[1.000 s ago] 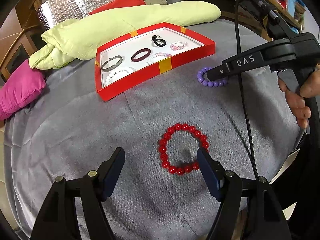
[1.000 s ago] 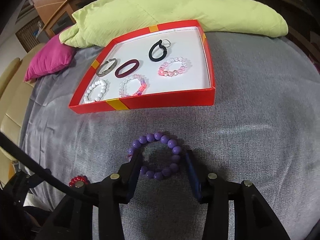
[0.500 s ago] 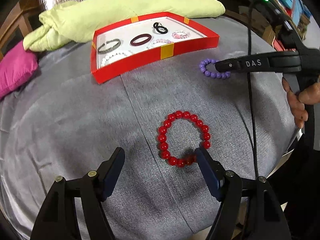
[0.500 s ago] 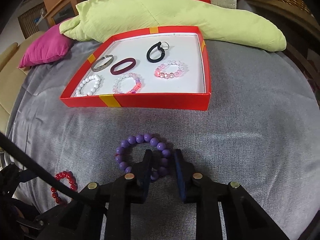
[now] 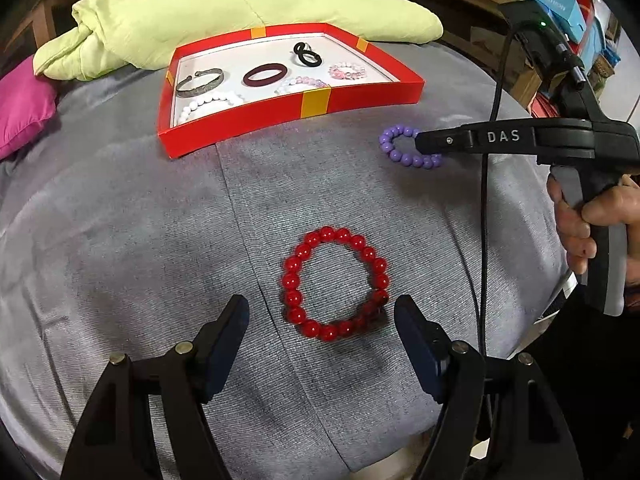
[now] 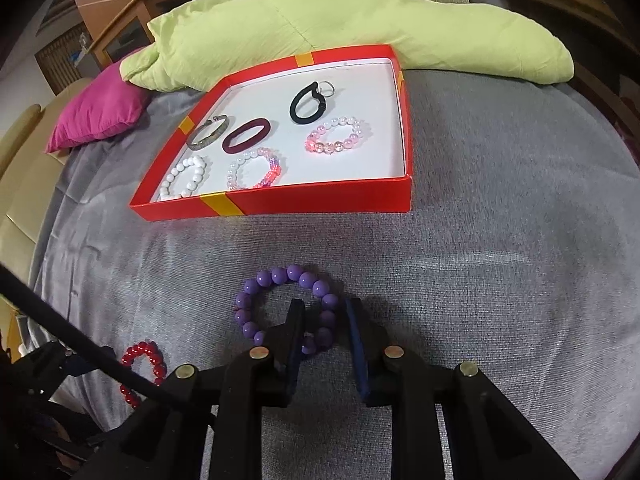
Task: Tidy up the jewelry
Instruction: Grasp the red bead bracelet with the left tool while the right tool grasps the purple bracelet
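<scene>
A purple bead bracelet lies on the grey cloth. My right gripper is shut on its right side, one finger inside the ring and one outside. The left wrist view shows the same gripper's tip on the purple bracelet. A red bead bracelet lies flat just ahead of my left gripper, which is open, with its fingers either side of the near beads and apart from them. The red bracelet also shows at lower left in the right wrist view. The red box holds several bracelets and bands.
A light green cushion lies behind the red box, a pink cushion to its left. A person's hand holds the right gripper's handle, with a black cable hanging beside it. Shelves with boxes stand at far right.
The right jaws narrowed from straddling the whole purple bracelet to clamping its right side. The left view tilted, so the red bracelet now sits more centred between the left fingers.
</scene>
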Motion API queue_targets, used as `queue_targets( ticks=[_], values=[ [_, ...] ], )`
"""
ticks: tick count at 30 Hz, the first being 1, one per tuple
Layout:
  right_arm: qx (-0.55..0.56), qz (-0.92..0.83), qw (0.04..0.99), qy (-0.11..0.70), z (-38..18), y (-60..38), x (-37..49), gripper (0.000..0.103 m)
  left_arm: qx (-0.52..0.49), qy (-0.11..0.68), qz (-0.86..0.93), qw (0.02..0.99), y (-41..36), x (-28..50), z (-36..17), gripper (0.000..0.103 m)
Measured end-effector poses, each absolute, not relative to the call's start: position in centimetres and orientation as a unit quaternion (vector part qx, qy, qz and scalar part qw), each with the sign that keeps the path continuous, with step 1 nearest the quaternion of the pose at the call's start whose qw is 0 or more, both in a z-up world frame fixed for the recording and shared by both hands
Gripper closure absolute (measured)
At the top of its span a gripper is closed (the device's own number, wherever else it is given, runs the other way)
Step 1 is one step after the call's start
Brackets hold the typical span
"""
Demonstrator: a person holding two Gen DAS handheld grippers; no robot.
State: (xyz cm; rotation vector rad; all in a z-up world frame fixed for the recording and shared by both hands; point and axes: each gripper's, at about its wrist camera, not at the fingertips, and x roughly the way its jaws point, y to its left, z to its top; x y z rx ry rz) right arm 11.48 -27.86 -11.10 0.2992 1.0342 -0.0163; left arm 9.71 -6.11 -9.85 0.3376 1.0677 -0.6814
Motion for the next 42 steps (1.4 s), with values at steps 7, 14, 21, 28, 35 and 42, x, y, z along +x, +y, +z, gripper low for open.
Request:
queue_targets(
  ticks=[7,14,21,28,35,42],
  values=[
    [0.174,0.006,0.856,0.487,-11.0,-28.9,11.2,0.077,0.179,0.491,-0.312,0.794,-6.7,9.7,-10.6,0.026],
    [0.16,0.011,0.86,0.484,-10.7,-28.2,11.1,0.067,0.155,0.488,-0.318,0.798,-6.2,10.0,-10.3,0.035],
    [0.086,-0.024,0.871,0.483,-11.0,-26.6,11.6,0.091,0.153,0.479,-0.291,0.814,-5.7,10.7,-10.0,0.069],
    [0.077,-0.036,0.877,0.473,-10.8,-26.3,11.8,0.093,0.166,0.471,-0.269,0.824,-5.9,11.0,-9.8,0.081],
    [0.09,-0.031,0.885,0.455,-10.0,-25.7,12.0,0.093,0.163,0.465,-0.262,0.83,-6.2,11.2,-9.1,0.083],
    [0.108,-0.027,0.893,0.437,-9.0,-25.8,11.8,0.093,0.159,0.458,-0.265,0.833,-6.5,11.1,-8.6,0.083]
  ],
)
